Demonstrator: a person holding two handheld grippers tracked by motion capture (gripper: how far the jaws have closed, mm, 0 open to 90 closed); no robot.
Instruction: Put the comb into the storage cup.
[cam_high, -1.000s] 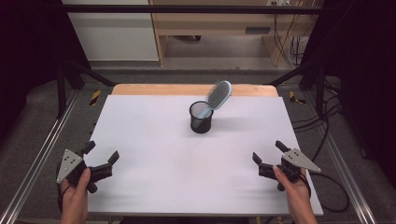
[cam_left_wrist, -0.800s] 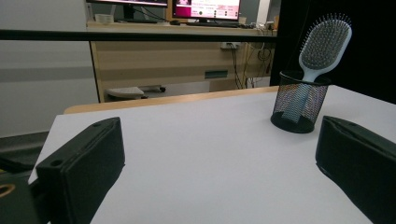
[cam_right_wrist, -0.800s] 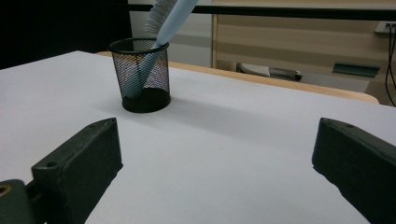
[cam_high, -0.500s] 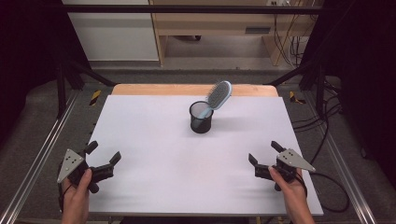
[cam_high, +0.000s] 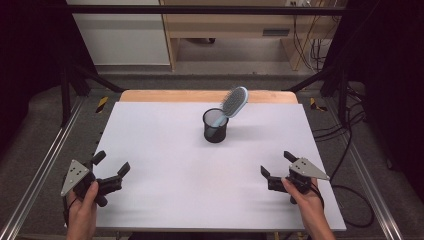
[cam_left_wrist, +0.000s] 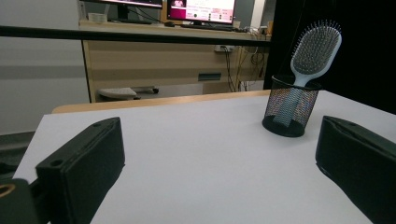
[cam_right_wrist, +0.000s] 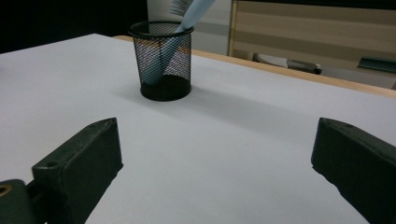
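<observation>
Left tongs (cam_high: 109, 171) low at the near left corner of the white tabletop (cam_high: 165, 165), jaws spread wide, gripping nothing. Right tongs (cam_high: 277, 167) near the right edge, likewise wide open and empty. Black wire-mesh cup (cam_high: 215, 125), round, stands mid-tabletop toward the far side; pale blue hairbrush (cam_high: 233, 102) handle-down inside, leaning right. Smooth bare surface between tongs and cup.

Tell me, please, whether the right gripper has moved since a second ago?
Yes. The right gripper has slid left, toward the table's middle, judged against the table's right edge; its jaws stand open.
</observation>
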